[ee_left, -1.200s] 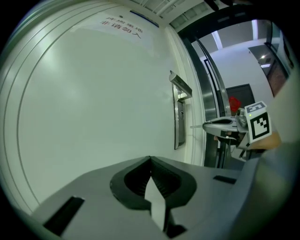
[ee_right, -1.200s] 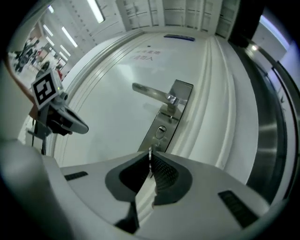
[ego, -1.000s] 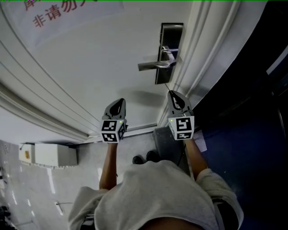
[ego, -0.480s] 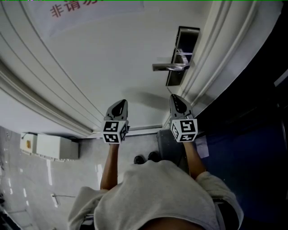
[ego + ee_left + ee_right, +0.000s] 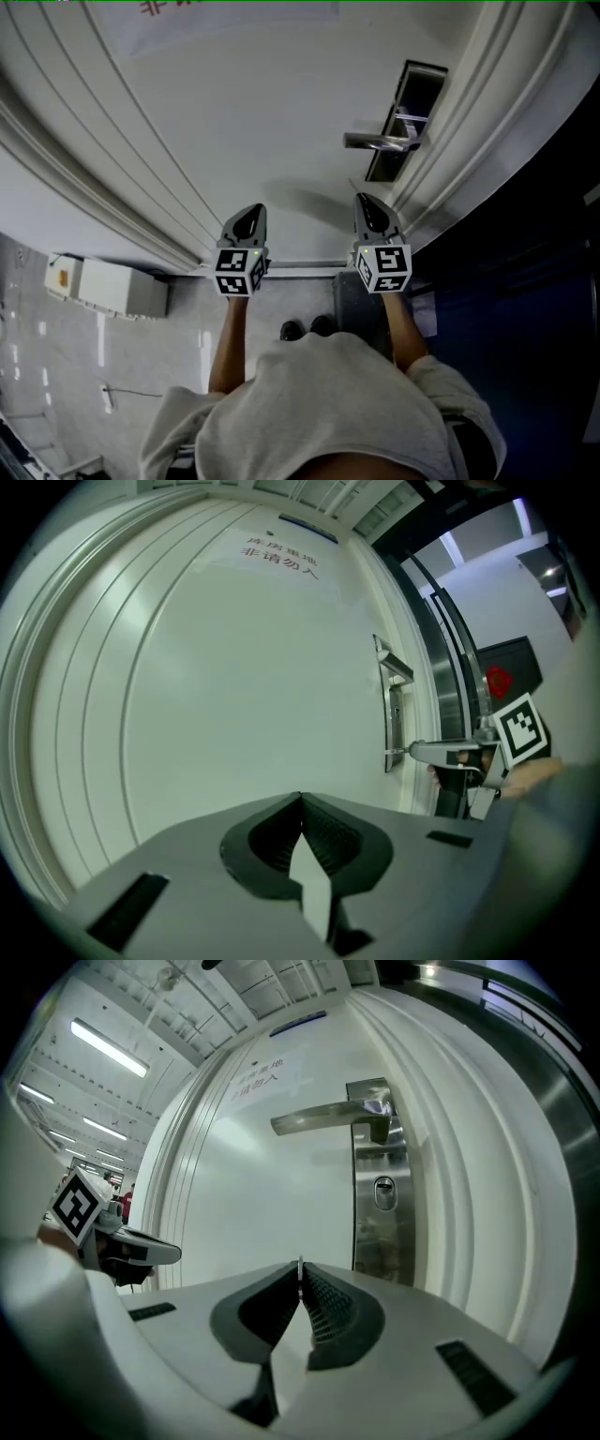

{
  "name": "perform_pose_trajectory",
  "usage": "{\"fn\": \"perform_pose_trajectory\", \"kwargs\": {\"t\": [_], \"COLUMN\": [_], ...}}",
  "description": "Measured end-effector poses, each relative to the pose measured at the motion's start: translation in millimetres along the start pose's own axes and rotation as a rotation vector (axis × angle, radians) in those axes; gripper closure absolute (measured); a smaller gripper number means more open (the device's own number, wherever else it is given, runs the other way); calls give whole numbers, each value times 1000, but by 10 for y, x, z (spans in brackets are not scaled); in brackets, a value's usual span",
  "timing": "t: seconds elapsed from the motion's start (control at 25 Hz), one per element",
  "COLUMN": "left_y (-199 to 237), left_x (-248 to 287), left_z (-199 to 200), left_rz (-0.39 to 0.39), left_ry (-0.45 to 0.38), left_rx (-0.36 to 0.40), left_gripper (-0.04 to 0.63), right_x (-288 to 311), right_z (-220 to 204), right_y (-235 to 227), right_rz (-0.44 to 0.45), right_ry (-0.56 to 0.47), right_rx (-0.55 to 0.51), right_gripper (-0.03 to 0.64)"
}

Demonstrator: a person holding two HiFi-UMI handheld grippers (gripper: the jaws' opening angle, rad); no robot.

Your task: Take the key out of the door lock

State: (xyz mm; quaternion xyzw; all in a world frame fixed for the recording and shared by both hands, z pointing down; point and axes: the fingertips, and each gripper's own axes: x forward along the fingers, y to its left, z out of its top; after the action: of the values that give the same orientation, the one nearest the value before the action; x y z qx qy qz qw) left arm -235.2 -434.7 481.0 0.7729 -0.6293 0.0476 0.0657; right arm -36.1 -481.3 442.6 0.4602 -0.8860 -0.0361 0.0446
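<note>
White moulded door [image 5: 234, 122] fills the background, with a brushed steel lock plate [image 5: 380, 1204] at its right edge carrying a silver lever handle [image 5: 323, 1119] and, below that, a small oval keyhole [image 5: 384, 1192]. The grey right gripper [image 5: 300, 1279] has its jaws pressed onto a thin silvery key [image 5: 300, 1265] (seen edge-on, only a sliver past the tips), held apart from the lock. The grey left gripper [image 5: 301, 801] is pressed together with nothing between its jaws, facing the bare door panel.
</note>
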Motion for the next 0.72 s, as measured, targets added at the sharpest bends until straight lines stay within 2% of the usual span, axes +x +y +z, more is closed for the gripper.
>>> {"fn": "perform_pose_trajectory", "kwargs": {"t": [0.32, 0.72], "left_y": [87, 60], "left_x": [-14, 97], "left_z": [-20, 18], "left_rz": [17, 0], "left_ry": [5, -1], "left_rx": [-4, -6], "left_gripper": [577, 577], "right_x": [91, 135], "right_z": [23, -7], "right_y": [51, 57], "right_rz": [7, 14], "right_ry": [-2, 9], "right_rx": [-16, -48], "right_gripper": [586, 586]}}
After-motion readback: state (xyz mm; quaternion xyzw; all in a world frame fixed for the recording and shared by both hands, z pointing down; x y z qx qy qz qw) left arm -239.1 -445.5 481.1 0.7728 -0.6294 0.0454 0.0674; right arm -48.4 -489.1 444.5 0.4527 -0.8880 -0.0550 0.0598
